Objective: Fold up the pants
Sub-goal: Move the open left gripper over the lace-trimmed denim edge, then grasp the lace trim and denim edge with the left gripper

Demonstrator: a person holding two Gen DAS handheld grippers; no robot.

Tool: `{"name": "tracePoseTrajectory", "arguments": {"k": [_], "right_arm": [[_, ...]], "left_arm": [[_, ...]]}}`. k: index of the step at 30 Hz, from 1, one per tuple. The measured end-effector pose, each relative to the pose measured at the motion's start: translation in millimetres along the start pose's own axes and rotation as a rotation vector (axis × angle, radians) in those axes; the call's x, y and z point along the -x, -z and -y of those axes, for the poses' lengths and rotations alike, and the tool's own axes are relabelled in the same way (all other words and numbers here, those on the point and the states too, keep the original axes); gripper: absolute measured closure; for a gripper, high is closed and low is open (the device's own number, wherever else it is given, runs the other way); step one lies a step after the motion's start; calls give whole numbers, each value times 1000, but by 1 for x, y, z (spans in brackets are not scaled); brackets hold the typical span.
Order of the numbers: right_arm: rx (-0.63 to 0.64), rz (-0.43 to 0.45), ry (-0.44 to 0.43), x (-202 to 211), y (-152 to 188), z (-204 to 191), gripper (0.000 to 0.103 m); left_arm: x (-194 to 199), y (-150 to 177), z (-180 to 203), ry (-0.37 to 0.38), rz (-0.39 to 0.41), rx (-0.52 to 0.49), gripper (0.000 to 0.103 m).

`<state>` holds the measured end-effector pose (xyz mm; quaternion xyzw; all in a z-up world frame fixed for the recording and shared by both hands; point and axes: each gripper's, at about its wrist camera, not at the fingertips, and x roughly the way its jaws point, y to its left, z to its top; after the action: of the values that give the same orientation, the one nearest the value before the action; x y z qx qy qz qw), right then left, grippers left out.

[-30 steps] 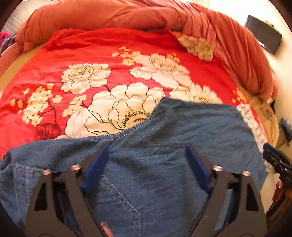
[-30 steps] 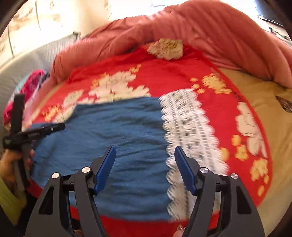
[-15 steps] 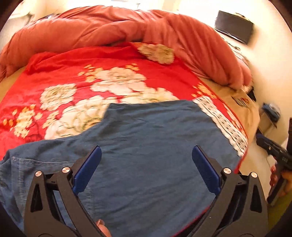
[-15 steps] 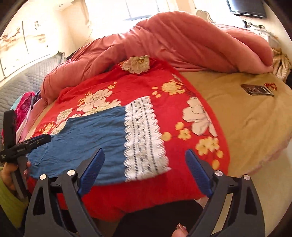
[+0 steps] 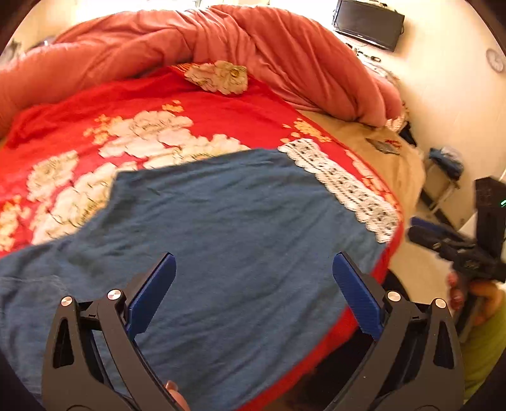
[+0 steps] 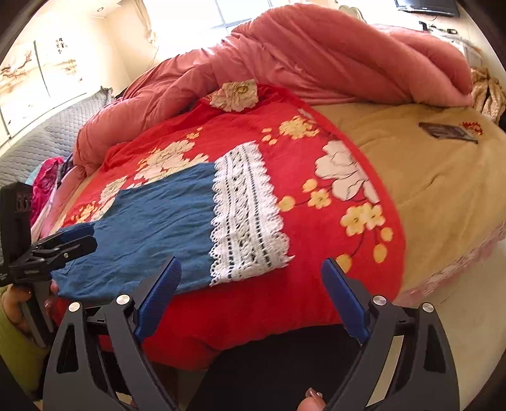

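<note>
Blue denim pants (image 5: 227, 227) with a white lace hem (image 5: 344, 189) lie flat on a red floral blanket (image 5: 196, 113). They also show in the right wrist view (image 6: 148, 227), lace hem (image 6: 246, 215) to the right. My left gripper (image 5: 253, 287) is open and empty, just above the denim near the bed's front edge. My right gripper (image 6: 251, 291) is open and empty, off the bed's front edge below the lace hem. The left gripper shows at the left of the right wrist view (image 6: 72, 240), the right gripper at the right of the left wrist view (image 5: 442, 240).
A bunched pink duvet (image 6: 316, 57) runs along the back of the bed. A tan sheet (image 6: 427, 177) with a small dark flat object (image 6: 446, 130) covers the right side. A TV (image 5: 368, 25) hangs on the wall. A stool (image 5: 446, 177) stands beside the bed.
Both grippers have pulled back from the pants towards the bed's front edge and opened wider. The left view has swung right, towards the lace hem.
</note>
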<state>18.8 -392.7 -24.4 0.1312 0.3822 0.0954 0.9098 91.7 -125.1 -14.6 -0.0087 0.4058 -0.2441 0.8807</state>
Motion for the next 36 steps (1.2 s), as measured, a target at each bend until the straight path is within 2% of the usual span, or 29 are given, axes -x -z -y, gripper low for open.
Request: {"name": "tracePoseTrajectory", "arguments": {"k": [5, 9, 14, 19, 22, 24, 25, 28, 30, 31, 36], "right_arm": [[-21, -3, -41, -11, -1, 2, 14], [-45, 3, -72, -17, -5, 5, 14], [-55, -1, -90, -20, -5, 10, 14], [-83, 0, -97, -21, -6, 19, 14], [-87, -3, -118, -23, -8, 19, 14], [-87, -8, -120, -27, -9, 17, 14], [-91, -18, -126, -31, -10, 17, 15], [-77, -38, -152, -37, -9, 12, 36], [-50, -28, -146, -39, -8, 7, 36], [-50, -23, -147, -40, -9, 7, 38], [-94, -7, -173, -44, -14, 15, 49]], "left_arm": [[-1, -11, 17, -33, -12, -70, 9], [-10, -34, 30, -38, -28, -120, 9], [-46, -78, 46, -57, -72, -203, 9], [-96, -119, 52, -14, -152, -232, 9], [-122, -136, 54, -42, -185, -272, 9], [-137, -143, 53, -15, -221, -283, 9], [-146, -145, 53, -1, -237, -294, 9], [-164, -145, 52, 37, -277, -308, 13], [-175, -146, 51, 60, -311, -309, 34], [-179, -145, 50, 64, -315, -322, 38], [-195, -141, 47, 167, -347, -351, 40]]}}
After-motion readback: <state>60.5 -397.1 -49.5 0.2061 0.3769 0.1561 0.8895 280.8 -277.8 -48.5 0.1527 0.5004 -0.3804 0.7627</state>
